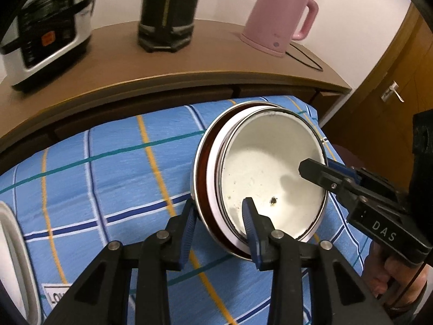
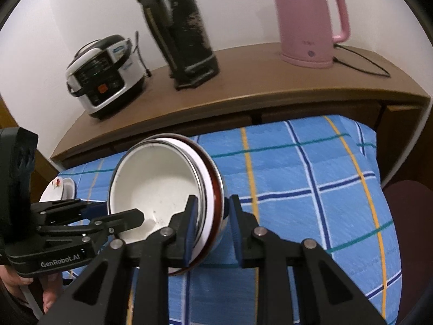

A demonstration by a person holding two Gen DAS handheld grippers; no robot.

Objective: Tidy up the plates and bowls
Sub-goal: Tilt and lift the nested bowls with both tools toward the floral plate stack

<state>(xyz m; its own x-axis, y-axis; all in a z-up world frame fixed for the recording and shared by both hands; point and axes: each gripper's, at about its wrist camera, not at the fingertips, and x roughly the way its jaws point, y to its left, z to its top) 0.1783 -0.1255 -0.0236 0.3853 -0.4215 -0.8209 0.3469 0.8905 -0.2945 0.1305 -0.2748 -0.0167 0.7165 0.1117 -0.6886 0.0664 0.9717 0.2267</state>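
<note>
The left gripper (image 1: 220,224) is clamped on the near rim of a stack of bowls (image 1: 270,178), one blue-padded finger inside the white top bowl and the other outside against the metal wall of the lowest one. From the opposite side the right gripper (image 2: 211,222) pinches the same stack (image 2: 157,187) in the same way, its inner finger against the white interior and its outer finger on the shiny outer wall, so both claws are closed on the bowls from two sides. The stack is tilted between them, its mouth turned toward the cameras, and it sits over a blue checked cloth (image 1: 108,178) crossed by yellow, teal and dark blue lines; whether its base touches the cloth cannot be told. The nested rims show a white enamel inner bowl with a few dark specks on its bottom, a white band, a dark red band, then a steel edge (three layers at least, though the exact count is hard to read). In the right wrist view a small white dish with a flower pattern (image 2: 58,187) lies on the cloth beyond the left gripper. Farther back a brown wooden counter (image 2: 243,89) stands along a white wall, carrying a multicooker (image 2: 104,77), a tall dark flask (image 2: 184,35) and a pink kettle (image 2: 308,21) with a black cord trailing from its base.
</note>
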